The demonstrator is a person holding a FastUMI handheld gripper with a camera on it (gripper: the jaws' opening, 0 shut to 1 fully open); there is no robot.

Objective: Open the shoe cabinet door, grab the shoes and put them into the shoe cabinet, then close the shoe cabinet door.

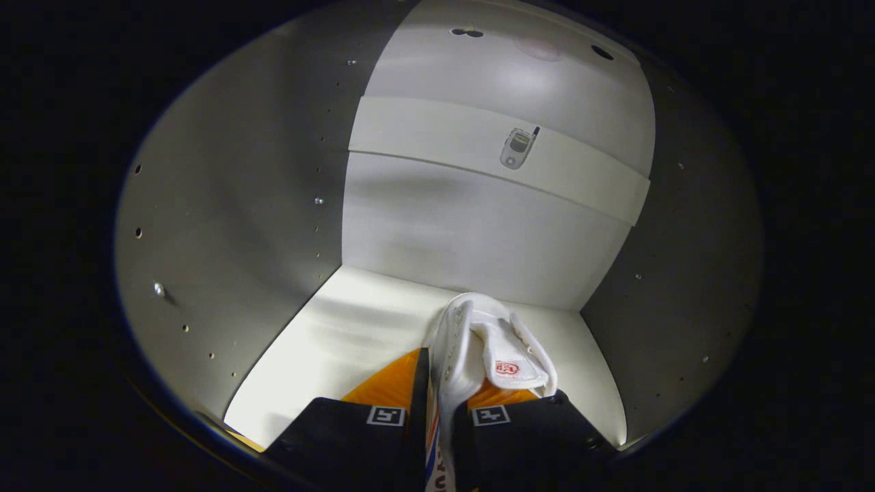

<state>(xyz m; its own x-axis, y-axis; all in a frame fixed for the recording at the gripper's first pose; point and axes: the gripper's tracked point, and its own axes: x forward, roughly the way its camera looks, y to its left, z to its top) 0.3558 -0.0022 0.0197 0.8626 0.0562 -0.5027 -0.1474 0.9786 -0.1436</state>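
Currently held: one white shoe [478,342], pinched by its side wall in my gripper [441,417], long axis running straight ahead of the fingers, toe towards the cabinet's back wall [478,232], over the shelf floor [342,335].

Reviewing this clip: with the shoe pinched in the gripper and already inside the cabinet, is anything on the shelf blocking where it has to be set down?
Nothing visible does. The gripper is shut on the white shoe, and the cabinet floor under and ahead of it is bare up to the back panel.
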